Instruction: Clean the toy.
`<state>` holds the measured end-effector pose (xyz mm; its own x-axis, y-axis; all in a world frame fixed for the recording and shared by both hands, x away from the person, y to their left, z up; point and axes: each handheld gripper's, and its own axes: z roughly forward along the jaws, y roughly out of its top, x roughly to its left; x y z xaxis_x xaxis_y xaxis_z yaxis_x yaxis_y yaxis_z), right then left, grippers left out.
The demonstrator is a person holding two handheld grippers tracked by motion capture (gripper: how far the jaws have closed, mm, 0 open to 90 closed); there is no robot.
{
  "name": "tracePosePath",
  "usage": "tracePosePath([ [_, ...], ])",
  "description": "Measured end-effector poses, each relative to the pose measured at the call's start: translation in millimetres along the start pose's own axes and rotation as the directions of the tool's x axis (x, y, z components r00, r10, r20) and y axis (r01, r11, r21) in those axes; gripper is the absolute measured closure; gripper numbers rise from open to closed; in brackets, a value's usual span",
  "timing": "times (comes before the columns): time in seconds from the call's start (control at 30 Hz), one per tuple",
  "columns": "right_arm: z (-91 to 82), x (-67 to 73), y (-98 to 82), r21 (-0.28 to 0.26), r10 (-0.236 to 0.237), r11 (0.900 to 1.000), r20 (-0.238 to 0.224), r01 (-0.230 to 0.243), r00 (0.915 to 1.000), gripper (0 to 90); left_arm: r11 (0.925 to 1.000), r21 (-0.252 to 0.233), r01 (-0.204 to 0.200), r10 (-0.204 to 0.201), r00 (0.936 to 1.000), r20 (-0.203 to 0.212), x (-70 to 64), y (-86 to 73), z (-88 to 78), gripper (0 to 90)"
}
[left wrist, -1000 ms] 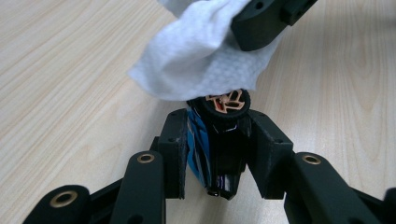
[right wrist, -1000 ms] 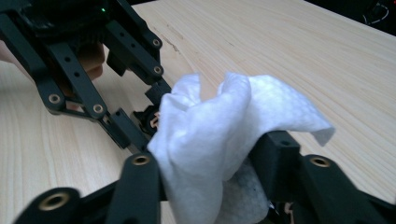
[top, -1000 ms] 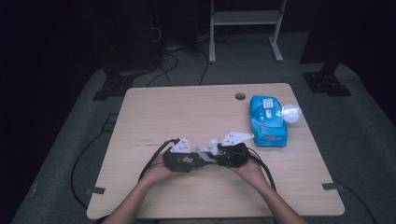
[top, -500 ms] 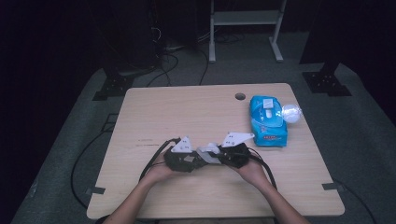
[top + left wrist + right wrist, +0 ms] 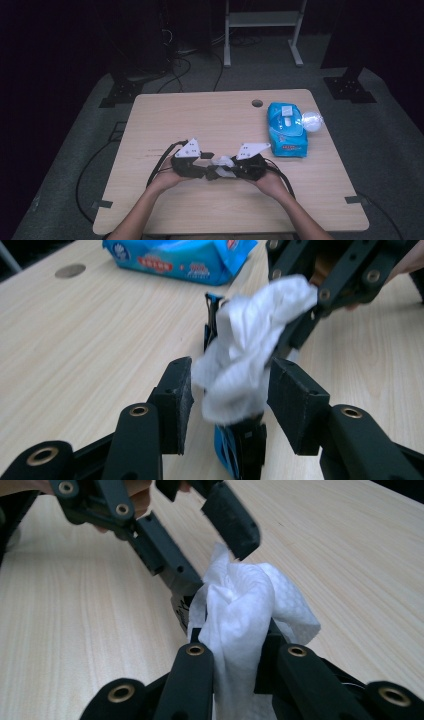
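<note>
Pale wooden surface (image 5: 210, 120), mid-front: the right tool (image 5: 235, 645) clamps a crumpled white wipe (image 5: 240, 610) — it hangs between the left tool's (image 5: 230, 390) just-opening jaws (pads not pressing), straight ahead of both.

White dimpled wipe (image 5: 240, 615), blue wipe pack (image 5: 286, 129), pale wood-grain table (image 5: 200, 120).

overhead light is falling evenly on the desk (image 5: 210, 120) while the room around is lying in darkness; the high view is looking soft, perhaps slightly blurred.
</note>
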<state>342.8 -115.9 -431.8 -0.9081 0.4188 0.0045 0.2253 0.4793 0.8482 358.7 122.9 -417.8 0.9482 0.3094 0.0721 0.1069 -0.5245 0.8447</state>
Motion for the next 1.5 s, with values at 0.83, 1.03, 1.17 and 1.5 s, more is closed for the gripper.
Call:
tracePosePath([
  [0.83,-20.1,0.2,-2.9,-0.058,-0.078,0.995,0.103,0.084,0.9916,59.2,0.9991,0.043,-0.002,0.000,0.9991,0.042,-1.6,6.0,19.9,82.8],
  [1.03,-10.1,-4.6,-4.6,-0.070,-0.070,0.995,0.091,0.076,0.9934,74.3,0.9992,0.040,0.005,-0.006,0.9996,0.029,-0.1,5.0,17.9,77.0],
  [1.17,-8.2,-5.2,-4.8,-0.074,-0.062,0.995,0.089,0.069,0.9941,79.6,0.9995,0.028,0.016,-0.018,0.9991,0.039,1.9,1.6,10.5,63.7],
  [1.5,-8.4,-5.1,-3.9,-0.069,-0.017,0.997,0.087,0.023,0.9961,81.2,0.9864,0.163,0.022,-0.031,0.9981,0.053,-1.6,-13.9,19.3,42.2],
])
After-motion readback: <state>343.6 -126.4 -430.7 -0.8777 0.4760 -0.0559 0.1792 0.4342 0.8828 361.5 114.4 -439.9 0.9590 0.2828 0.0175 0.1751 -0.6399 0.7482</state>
